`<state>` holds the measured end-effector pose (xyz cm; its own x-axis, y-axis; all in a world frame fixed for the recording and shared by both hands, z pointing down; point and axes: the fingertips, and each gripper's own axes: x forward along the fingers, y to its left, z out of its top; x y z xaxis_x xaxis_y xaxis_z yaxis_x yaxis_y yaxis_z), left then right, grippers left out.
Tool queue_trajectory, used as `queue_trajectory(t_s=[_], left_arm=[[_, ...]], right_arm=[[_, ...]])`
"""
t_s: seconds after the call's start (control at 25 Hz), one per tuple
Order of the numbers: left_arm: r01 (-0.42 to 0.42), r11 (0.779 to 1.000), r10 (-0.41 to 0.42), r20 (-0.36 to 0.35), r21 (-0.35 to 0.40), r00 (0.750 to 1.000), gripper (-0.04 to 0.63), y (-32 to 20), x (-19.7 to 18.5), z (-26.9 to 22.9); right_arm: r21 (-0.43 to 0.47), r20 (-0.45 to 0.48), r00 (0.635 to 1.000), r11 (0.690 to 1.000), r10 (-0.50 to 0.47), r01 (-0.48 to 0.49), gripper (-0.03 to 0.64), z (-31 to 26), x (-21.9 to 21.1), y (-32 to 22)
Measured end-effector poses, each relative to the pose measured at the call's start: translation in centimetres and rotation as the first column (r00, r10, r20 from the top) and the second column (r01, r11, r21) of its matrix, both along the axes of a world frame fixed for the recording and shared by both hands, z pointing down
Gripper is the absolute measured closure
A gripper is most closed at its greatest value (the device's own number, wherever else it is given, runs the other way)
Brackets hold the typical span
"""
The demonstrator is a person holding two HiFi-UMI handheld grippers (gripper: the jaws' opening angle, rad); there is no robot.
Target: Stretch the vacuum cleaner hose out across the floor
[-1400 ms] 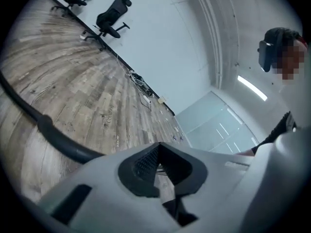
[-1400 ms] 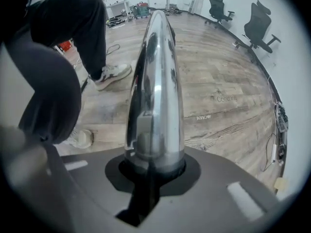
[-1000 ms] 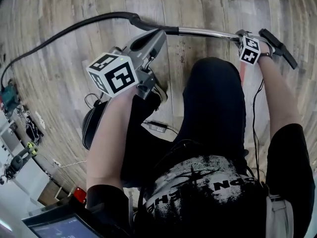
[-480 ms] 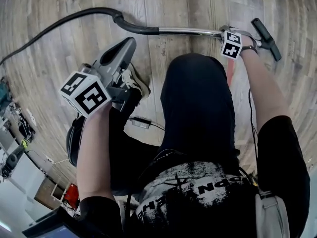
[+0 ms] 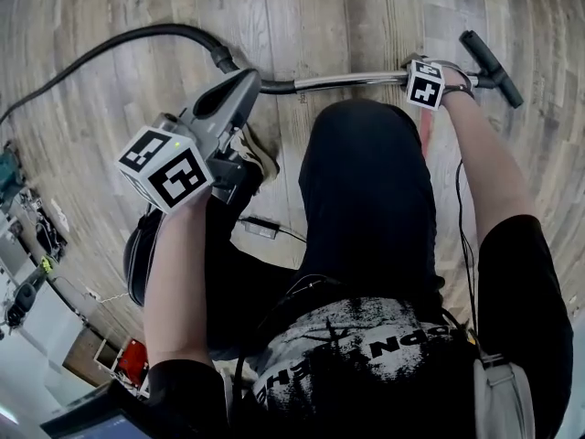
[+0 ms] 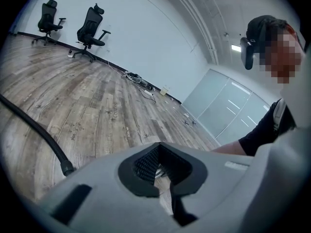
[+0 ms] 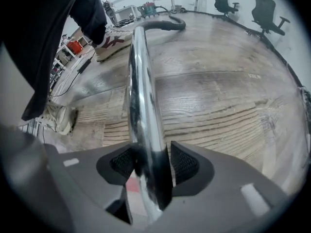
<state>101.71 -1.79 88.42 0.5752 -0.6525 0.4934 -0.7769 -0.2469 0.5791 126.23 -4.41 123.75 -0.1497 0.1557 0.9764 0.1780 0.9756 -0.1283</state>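
Observation:
The black ribbed hose (image 5: 110,48) curves over the wood floor from the far left to a bent handle, which joins a chrome tube (image 5: 347,81) ending in a black floor nozzle (image 5: 492,55). My right gripper (image 5: 422,65) points down over the tube near the nozzle. Its jaws have just been opening. In the right gripper view the tube (image 7: 141,96) lies between the pads of that gripper (image 7: 153,161) with a small gap, so nothing is clamped. My left gripper (image 5: 245,82) is shut and empty, hovering near the handle. The hose (image 6: 34,127) passes left of the left gripper (image 6: 163,171).
The person crouches, with a black-clad knee and a shoe (image 7: 112,41) close beside the tube. A dark round body (image 5: 142,250) and a thin cable (image 5: 265,227) lie by the left leg. Shelves with clutter (image 5: 23,218) stand at the left. Two office chairs (image 6: 90,30) stand far off.
The right gripper has sunk toward the floor with the tube and its jaws have opened round it. The left gripper has drifted left and nearer me, still shut.

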Motion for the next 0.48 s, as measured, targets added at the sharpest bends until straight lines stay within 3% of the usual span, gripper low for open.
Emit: queue_trajectory(t_s=[0.16, 0.48], left_arm=[[-0.009, 1.0, 0.009, 0.0, 0.017, 1.0, 0.595, -0.4, 0.2, -0.5], [-0.045, 0.998, 0.045, 0.007, 0.032, 0.999, 0.595, -1.6, 0.8, -0.8]], right_arm=[[-0.028, -0.073, 0.996, 0.998, 0.054, -0.056, 0.367, 0.0, 1.9, -0.1], [-0.016, -0.078, 0.99, 0.992, 0.121, -0.122, 0.413, -0.5, 3.3, -0.8]])
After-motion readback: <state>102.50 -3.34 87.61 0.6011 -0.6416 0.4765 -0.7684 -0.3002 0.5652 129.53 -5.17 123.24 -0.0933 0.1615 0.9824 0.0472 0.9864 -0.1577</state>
